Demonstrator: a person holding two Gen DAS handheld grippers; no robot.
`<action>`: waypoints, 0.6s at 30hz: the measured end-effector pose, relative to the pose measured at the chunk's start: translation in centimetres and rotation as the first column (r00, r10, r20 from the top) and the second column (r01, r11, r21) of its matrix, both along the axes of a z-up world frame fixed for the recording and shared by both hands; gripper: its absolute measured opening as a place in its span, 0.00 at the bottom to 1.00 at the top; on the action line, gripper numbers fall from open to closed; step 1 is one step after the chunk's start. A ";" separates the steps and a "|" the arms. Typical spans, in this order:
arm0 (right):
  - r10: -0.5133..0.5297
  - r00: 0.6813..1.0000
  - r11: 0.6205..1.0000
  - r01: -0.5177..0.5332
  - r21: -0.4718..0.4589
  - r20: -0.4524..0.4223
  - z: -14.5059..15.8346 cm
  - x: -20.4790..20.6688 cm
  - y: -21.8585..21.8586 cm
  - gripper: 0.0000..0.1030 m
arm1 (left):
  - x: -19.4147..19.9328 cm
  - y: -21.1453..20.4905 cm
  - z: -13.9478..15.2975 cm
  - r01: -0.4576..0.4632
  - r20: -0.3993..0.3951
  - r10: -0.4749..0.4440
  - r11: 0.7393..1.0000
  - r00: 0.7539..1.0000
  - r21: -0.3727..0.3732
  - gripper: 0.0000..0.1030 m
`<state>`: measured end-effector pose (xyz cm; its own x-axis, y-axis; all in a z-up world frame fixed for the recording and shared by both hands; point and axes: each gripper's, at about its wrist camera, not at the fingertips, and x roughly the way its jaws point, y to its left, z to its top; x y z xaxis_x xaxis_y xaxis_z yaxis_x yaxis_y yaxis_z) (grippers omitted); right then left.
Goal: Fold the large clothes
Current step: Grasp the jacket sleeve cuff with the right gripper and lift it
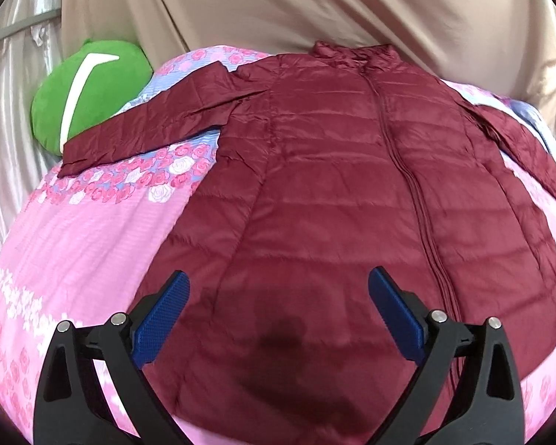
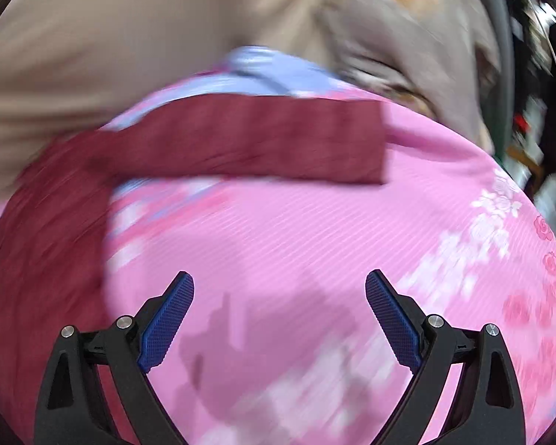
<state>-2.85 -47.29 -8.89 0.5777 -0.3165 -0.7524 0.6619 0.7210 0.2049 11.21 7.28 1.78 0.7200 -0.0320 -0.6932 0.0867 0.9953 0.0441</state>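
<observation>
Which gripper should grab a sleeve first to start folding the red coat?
Probably the right gripper: it is open and faces the coat's right sleeve, stretched flat ahead. The open left gripper hovers over the hem, farther from its sleeve.

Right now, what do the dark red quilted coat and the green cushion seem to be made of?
The dark red quilted coat looks like thin nylon-type shell over light padding: slight sheen, stitched horizontal channels. The green cushion looks like matte plush fabric, soft and rounded, though that is less certain.
</observation>
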 end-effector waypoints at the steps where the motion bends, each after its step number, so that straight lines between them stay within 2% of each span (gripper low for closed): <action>1: -0.042 0.999 0.999 0.042 0.016 -0.004 -0.6 0.6 -2.6 0.89 | 0.4 0.0 0.1 0.000 -0.001 0.000 1.000 1.000 -0.008 0.92; 5: -0.137 0.991 0.988 0.136 0.076 0.005 -2.5 2.8 -10.1 0.86 | 3.1 0.4 0.7 -0.004 0.010 0.005 0.999 1.000 -0.038 0.92; 7: -0.147 0.989 0.984 0.146 0.106 0.005 -3.4 4.1 -12.5 0.80 | 4.5 0.4 1.0 -0.013 0.010 0.013 0.999 1.000 -0.045 0.92; 9: -0.157 0.987 0.980 0.158 0.124 -0.011 -4.2 5.5 -14.0 0.59 | 5.9 0.3 1.0 -0.011 0.005 0.012 0.998 1.000 -0.055 0.92; 10: -0.161 0.987 0.979 0.162 0.123 -0.022 -4.3 6.2 -14.3 0.54 | 6.5 0.2 1.0 -0.008 0.000 0.008 0.998 1.000 -0.061 0.92; 11: -0.154 0.988 0.981 0.155 0.117 -0.024 -4.1 7.2 -14.6 0.39 | 7.3 0.0 1.0 -0.001 -0.004 0.001 0.998 1.000 -0.066 0.92; 12: -0.148 0.989 0.983 0.150 0.110 -0.021 -3.7 7.7 -14.6 0.17 | 7.8 -0.1 0.9 0.003 -0.007 -0.004 0.998 1.000 -0.066 0.92; 13: -0.140 0.990 0.985 0.141 0.105 -0.011 -3.0 8.7 -14.5 0.07 | 8.3 -0.2 0.9 0.007 -0.008 -0.007 0.998 1.000 -0.064 0.92; 14: -0.131 0.991 0.986 0.131 0.104 0.000 -2.2 9.4 -14.4 0.06 | 9.0 -0.5 0.9 0.014 -0.007 -0.015 0.998 1.000 -0.059 0.92; 16: -0.098 0.993 0.994 0.094 0.060 0.065 1.2 11.7 -12.8 0.04 | 9.9 -0.9 0.9 0.023 -0.003 -0.023 0.998 1.000 -0.054 0.91; 18: -0.004 0.987 1.000 0.004 0.000 0.158 5.8 14.4 -9.6 0.04 | 10.5 -1.2 1.2 0.029 0.002 -0.029 0.998 1.000 -0.057 0.91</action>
